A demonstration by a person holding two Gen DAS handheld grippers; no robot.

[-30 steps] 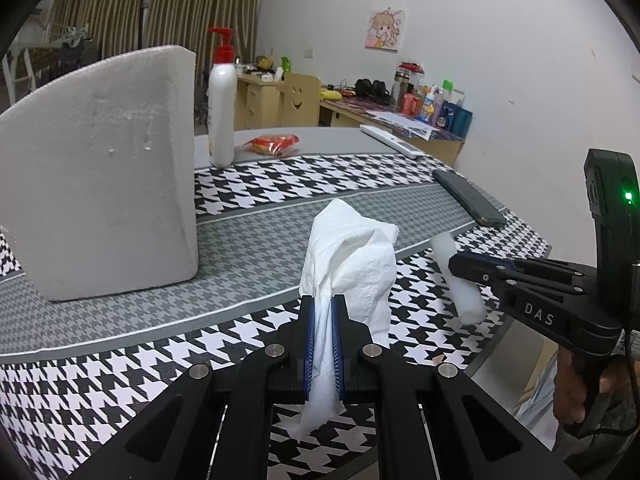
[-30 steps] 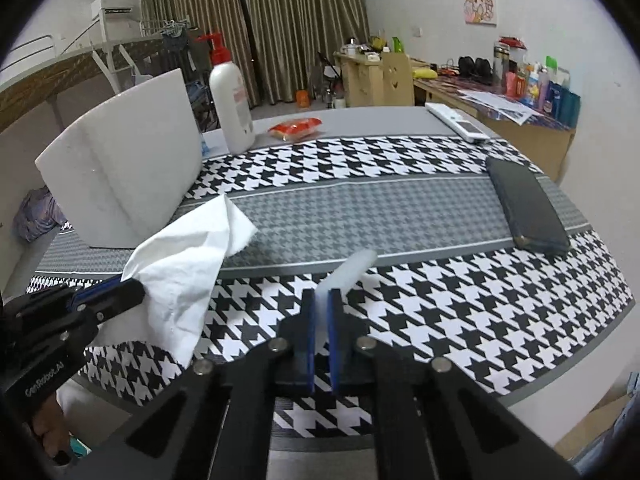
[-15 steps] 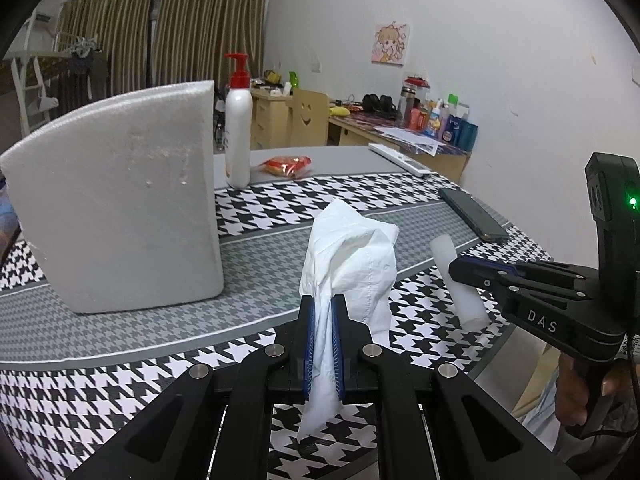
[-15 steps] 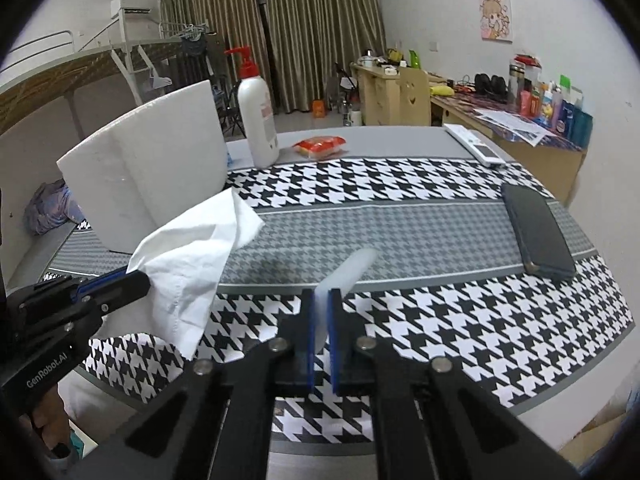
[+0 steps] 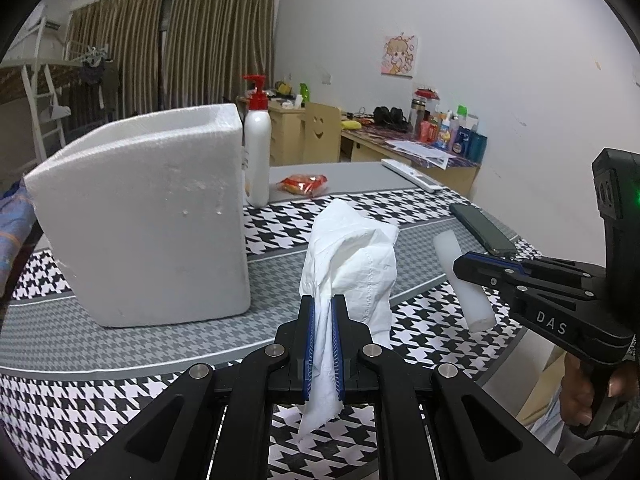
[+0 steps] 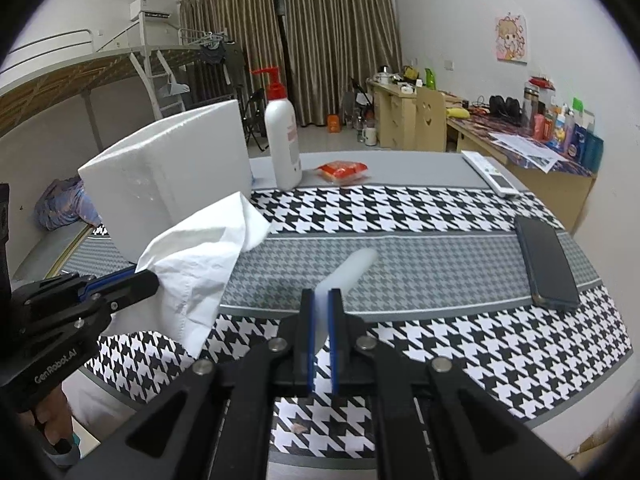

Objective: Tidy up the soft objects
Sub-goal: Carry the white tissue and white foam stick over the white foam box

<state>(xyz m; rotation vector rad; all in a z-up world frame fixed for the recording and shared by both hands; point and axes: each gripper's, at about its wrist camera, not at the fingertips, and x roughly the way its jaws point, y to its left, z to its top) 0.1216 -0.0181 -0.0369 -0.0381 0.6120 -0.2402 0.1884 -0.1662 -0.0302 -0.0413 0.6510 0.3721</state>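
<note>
Holding a crumpled white tissue (image 5: 352, 264) clamped between its blue pads, the left gripper (image 5: 322, 344) hangs above the near edge of the houndstooth tablecloth (image 5: 352, 208), with the tissue's loose tail drooping below the jaws. The right gripper (image 6: 320, 336) is shut on a white foam cylinder (image 6: 352, 272), gripped near one end so most of it juts forward over the grey band of the cloth.

A likely trouble, as I judge it, is the tissue: it is limp and only pinched along a fold, so a quick swing could let it slide out or snag on the rim of the white styrofoam box (image 5: 152, 216) standing at the far left. The cylinder is held off-centre and squashes easily, so it may pivot in the jaws or spring away on release. The two tools are close together and could knock one another.

Readable writing: "DAS" on the right tool's side in the left view, and "GenRobot.AI" on the left tool's body in the right view. The pump bottle (image 6: 282, 140) carries a pinkish label too small to read.
</note>
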